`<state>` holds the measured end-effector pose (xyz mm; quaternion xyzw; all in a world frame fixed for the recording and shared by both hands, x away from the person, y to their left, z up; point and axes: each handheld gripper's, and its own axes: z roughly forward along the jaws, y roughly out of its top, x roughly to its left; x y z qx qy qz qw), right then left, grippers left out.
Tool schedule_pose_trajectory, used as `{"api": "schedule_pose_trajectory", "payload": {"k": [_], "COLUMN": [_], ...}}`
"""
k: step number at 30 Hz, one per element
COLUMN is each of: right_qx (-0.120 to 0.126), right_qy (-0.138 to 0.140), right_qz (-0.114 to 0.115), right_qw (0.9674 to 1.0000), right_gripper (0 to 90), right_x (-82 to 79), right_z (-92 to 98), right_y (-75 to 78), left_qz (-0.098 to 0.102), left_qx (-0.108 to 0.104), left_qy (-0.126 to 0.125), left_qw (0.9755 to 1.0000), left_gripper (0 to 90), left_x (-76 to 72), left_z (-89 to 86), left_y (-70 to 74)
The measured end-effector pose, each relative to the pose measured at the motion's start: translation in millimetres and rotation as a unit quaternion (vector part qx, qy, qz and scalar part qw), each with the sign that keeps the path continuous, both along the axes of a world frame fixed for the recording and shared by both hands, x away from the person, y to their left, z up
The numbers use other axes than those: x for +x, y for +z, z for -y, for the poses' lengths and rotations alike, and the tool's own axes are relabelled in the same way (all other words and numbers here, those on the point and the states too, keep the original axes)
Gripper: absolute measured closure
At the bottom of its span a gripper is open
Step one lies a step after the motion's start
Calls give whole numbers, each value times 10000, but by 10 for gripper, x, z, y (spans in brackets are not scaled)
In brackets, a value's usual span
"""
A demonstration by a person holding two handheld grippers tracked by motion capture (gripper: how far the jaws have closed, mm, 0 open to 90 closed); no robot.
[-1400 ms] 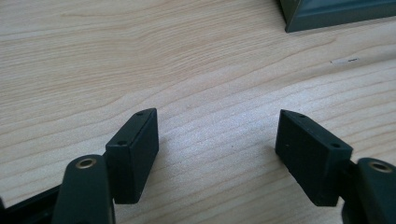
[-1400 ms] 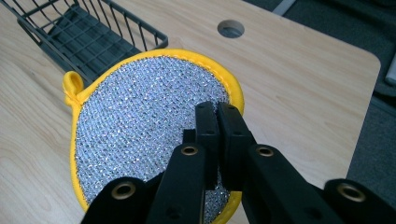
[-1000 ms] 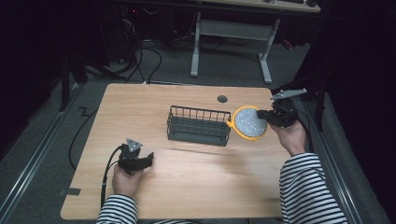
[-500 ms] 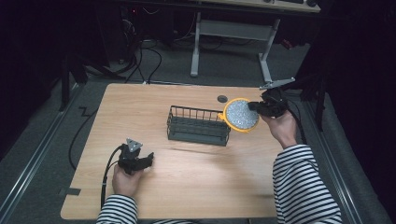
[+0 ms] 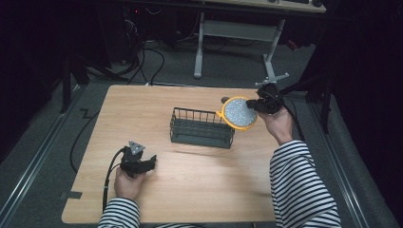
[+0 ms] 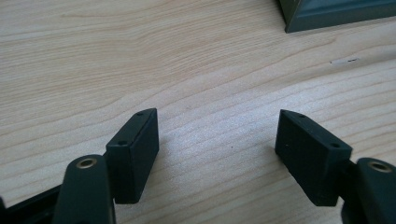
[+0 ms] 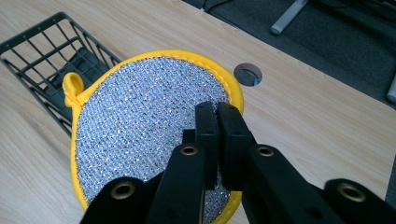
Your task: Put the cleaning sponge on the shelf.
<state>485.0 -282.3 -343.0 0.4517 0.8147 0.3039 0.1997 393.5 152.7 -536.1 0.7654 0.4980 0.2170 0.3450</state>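
Beside the basket, right tool pinches loop-left scrubber.

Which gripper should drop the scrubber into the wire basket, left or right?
Right. The right gripper is shut on the round scrubber, held in the air by the wire basket. The left gripper sits open near the table's front edge.

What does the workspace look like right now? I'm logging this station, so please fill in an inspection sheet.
Surface: wooden table, light grain, round cable hole near the far edge.
Job's things: round silver scouring pad with yellow rim, held off the table beside the dark wire basket.
Clutter: nothing seen.
Grippers: right gripper shut on the pad; left gripper open, low over bare wood.
Cables: one trails from the left gripper off the near edge.
Surroundings: dark floor, white desk frame behind.
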Motion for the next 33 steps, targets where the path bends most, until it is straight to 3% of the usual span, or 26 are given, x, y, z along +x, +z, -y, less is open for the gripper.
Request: {"api": "schedule_pose_trajectory", "payload": {"k": [12,33], "right_qx": [-75,59], "right_qy": [-142,-4], "right_qz": [-23,-98], "right_qw": [9999,9999], "right_gripper": [879,877], "right_x": [147,331], "right_z": [-137,-561], "right_y": [-30,-168], "left_qz": [8,4], "left_qx": [14,18], "left_qy": [20,31], "left_qw": [10000,10000], "left_gripper": [307,304], "left_x": [7,8], "left_z": [6,8], "left_y": [0,0]}}
